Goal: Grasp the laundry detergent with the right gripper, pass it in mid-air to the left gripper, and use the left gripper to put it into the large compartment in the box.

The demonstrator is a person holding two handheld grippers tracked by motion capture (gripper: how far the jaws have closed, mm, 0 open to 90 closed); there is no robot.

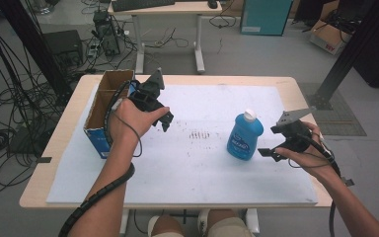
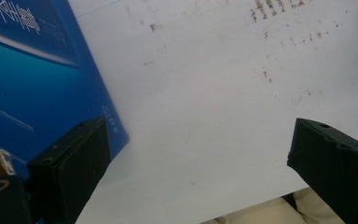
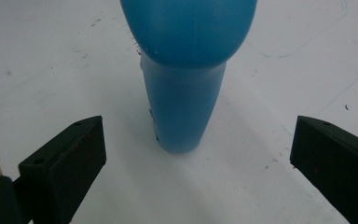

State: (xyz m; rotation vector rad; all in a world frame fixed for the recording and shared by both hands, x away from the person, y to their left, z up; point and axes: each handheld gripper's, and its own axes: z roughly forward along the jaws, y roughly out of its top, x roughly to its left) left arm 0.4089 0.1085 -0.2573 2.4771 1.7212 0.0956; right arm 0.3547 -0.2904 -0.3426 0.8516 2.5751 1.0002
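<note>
The right claw [image 1: 269, 148] is sitting low over the surface [image 1: 192, 177] with its jaws standing wide apart and nothing between the pads; the blue bottle [image 1: 244, 136] is standing upright just beside it, toward the middle of the surface, apart from both jaws. In the right gripper view the bottle [image 3: 186, 107] is rising straight ahead of the claw [image 3: 198, 154], centred in the gap but beyond the jaw tips, with its base resting on the white sheet. The left claw [image 1: 164, 118] is hovering above the left half of the surface, its jaws also spread wide and gripping nothing.

Going from largest down: the surface is carrying a white sheet with a patch of dark specks near its middle. The cardboard box [image 1: 103, 111], brown inside and blue outside, is standing open-topped at the left edge, just beside the left claw; what can be seen of its inside is looking bare. In the left gripper view the box's blue wall [image 2: 32, 84] is lying close to one jaw of the left claw [image 2: 198, 154]. The bottle, with its white cap [image 1: 249, 115], is standing well apart from the box.
</note>
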